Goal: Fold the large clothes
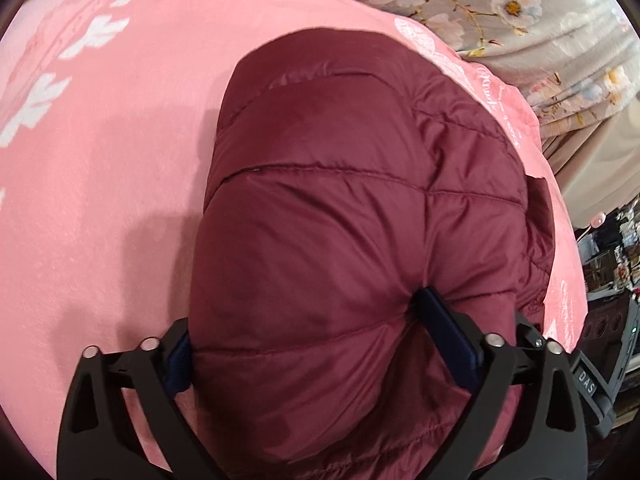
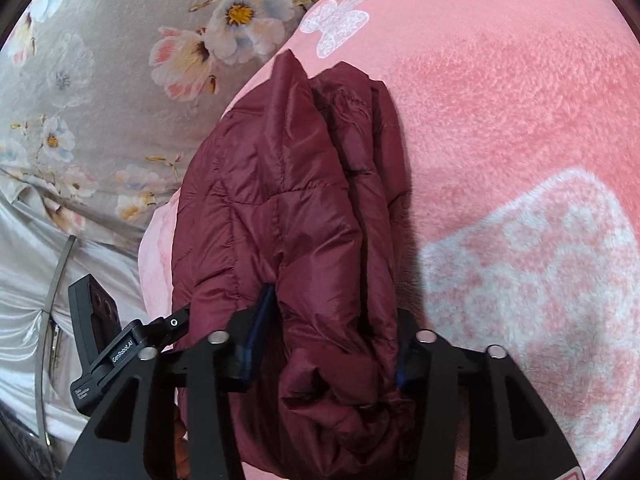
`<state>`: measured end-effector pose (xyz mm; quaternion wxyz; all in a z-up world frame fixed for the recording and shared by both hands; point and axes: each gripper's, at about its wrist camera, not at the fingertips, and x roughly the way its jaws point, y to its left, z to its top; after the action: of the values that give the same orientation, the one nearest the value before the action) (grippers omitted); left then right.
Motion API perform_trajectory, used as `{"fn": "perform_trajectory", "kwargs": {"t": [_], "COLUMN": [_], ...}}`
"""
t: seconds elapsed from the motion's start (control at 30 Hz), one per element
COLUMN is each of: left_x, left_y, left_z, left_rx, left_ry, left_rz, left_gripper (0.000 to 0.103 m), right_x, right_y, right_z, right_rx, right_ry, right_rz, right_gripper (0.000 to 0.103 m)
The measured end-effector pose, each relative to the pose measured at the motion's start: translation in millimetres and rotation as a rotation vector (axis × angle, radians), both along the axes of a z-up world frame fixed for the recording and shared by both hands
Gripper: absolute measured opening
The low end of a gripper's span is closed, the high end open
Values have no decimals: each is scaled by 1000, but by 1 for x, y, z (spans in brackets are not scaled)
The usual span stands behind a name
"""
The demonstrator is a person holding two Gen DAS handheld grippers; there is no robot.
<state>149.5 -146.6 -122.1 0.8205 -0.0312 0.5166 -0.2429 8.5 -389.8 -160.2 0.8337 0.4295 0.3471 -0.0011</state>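
Maroon puffer jacket bunched between right gripper pads on pink blanket.

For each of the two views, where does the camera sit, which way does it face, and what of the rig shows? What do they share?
Left wrist view: sits on the left gripper, looking down along its black fingers, which straddle the maroon quilted puffer jacket lying on the pink fleece blanket; wide bulge between the pads.
Right wrist view: sits on the right gripper, facing down along the jacket's bunched edge; its fingers pinch a fold, and the left gripper's housing shows at left.
Shared: jacket, blanket, grey floral bedding.
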Motion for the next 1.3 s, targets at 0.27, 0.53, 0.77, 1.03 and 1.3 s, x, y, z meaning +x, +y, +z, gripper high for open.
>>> {"fn": "perform_trajectory", "kwargs": {"t": [0.27,0.53,0.77,1.03,1.3], "left_x": [-23,-49,-74,-86,-75], "left_y": [-3,-3,12,34,71], "left_z": [46,96,149,201,239], "left_rx": [1,2,-15,-18,-25], "left_ry": [-158,-316,-475,-663,-828], "left_rz": [-64,-97,-91,-64,-9], "left_gripper": [48,44,44,44,44], "right_x": [-8,-28,-41,-36,-3], "right_y": [20,45,66,99,144], "right_z": [51,114,164,220,259], "right_rx": [-188,-391,-516,-624,-726], "right_ry": [-59,-157,-266,-402,-521], "right_rz": [-13,-36,-53,-54,-24], "right_gripper": [18,18,17,17,17]}}
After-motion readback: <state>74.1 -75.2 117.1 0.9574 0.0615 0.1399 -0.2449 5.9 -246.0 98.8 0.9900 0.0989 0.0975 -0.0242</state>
